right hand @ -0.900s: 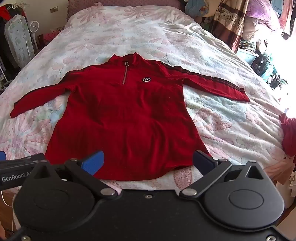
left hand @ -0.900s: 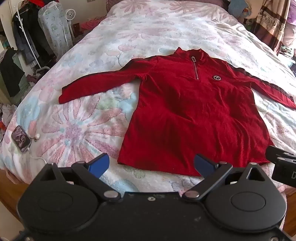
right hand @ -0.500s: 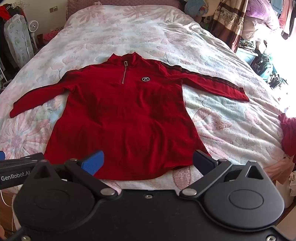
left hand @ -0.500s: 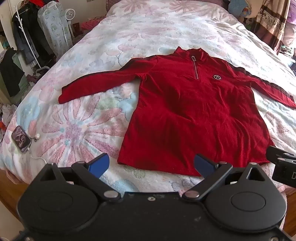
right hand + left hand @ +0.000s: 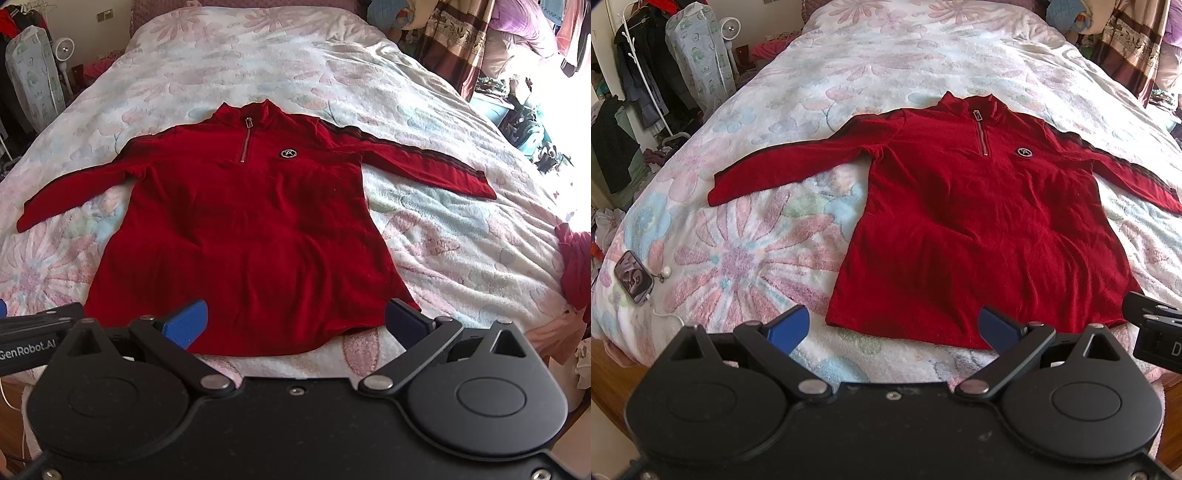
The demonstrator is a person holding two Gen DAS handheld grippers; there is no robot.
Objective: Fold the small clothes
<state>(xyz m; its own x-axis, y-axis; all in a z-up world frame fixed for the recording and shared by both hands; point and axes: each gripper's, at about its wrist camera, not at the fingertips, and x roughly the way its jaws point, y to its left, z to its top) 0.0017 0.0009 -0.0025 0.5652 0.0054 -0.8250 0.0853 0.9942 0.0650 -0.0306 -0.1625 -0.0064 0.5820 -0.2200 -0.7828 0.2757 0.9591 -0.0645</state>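
Red pullover (image 5: 979,229): laid out flat on the bed, folding not yet begun.

Nearest, the left gripper (image 5: 895,328) and the right gripper (image 5: 295,321) hang above the bed's near edge, both with jaws spread wide and nothing between them, clear of the cloth. Just beyond, the hem (image 5: 258,343) lies close to the edge of the flowered blanket (image 5: 746,258). The body is face up and smooth; both sleeves (image 5: 424,162) are stretched out sideways. Farthest, the zip collar (image 5: 975,107) points toward the head of the bed. Judged: no fold made; sleeves and body all remain to be folded.
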